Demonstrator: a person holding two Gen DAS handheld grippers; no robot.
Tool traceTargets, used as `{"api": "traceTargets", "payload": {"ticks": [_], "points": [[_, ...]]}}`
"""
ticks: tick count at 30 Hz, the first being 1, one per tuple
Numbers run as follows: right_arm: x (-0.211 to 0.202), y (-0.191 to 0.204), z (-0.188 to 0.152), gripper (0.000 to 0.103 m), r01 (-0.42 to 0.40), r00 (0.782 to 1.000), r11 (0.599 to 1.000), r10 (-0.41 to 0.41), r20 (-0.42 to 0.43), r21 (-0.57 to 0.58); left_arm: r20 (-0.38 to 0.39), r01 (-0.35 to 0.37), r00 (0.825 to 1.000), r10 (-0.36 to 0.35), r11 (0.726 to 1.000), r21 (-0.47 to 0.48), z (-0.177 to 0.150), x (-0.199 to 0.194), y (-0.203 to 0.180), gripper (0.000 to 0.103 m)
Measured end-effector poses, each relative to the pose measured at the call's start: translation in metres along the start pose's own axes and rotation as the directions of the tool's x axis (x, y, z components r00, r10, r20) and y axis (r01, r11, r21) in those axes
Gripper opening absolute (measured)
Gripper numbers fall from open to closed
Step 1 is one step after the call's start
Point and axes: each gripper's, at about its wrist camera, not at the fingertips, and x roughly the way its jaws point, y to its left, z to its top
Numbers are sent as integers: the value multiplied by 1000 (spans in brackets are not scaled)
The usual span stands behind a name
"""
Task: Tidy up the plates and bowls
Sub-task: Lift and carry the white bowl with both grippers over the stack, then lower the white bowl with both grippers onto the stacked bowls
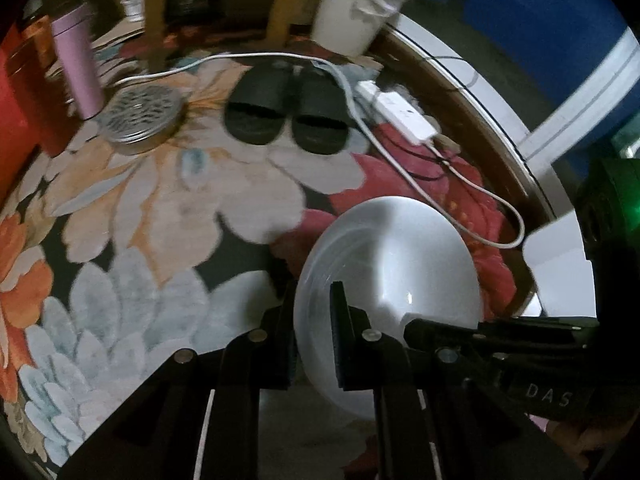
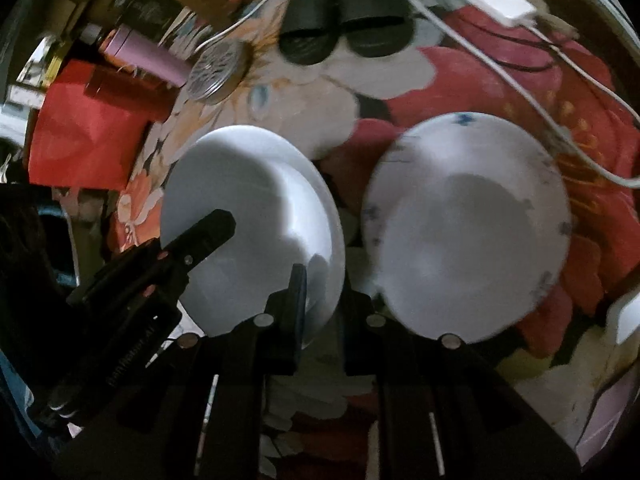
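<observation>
the left gripper [image 1: 312, 332] is pinching the near rim of the plain white round plate [image 1: 400, 256]. the right gripper [image 2: 324, 312] is clamping that plate's [image 2: 248, 216] opposite edge, the blue-flecked white plate [image 2: 468, 232] lying just right of its fingers.

I see floral rug [image 1: 160, 208] underfoot. Black slippers [image 1: 286, 114] side by side near far edge. White power strip [image 1: 404, 116] just right of them, white cable [image 1: 440, 176] trailing. Round patterned tin [image 1: 140, 114] beside pink bottle [image 1: 76, 64]. White bin [image 1: 352, 16] beyond.
</observation>
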Motion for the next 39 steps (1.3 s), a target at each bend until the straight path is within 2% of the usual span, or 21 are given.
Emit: {"api": "traceTargets", "payload": {"ticks": [6,15,23,29,31,34,36,38,39], "points": [[-10,-42,-8,14,31,1000,997,-31,6,68,-45,33,999,-30,997,63,-2,25,-42,12],[-10,-86,-11,14,69,998,989,-67,-21,129,-130,61,990,-48,993,102,-8,60,-75,12],[-5,-103,-12,14,62,997,984,-55,-46,167,-168,55,985,-38,994,96,-9,75,-82,12],[-3,-103,-11,16,52,997,983,-42,-59,174,-197,62,979,-47,996,71,-11,80,-77,18],[-1,-104,-11,16,46,997,981,-34,-64,190,-203,66,978,-52,996,65,-12,80,-76,20],[1,-106,-10,16,34,997,978,-19,-73,205,-214,90,974,-78,995,50,-12,79,-74,34],[1,-106,-10,17,32,997,978,-17,-73,208,-212,98,974,-85,994,48,-12,78,-75,39],[1,-107,-9,18,26,997,974,-10,-72,224,-207,95,975,-85,995,39,-11,75,-74,47],[0,-109,-9,20,25,998,972,-9,-68,233,-200,90,976,-82,995,32,-11,73,-72,57]]}}
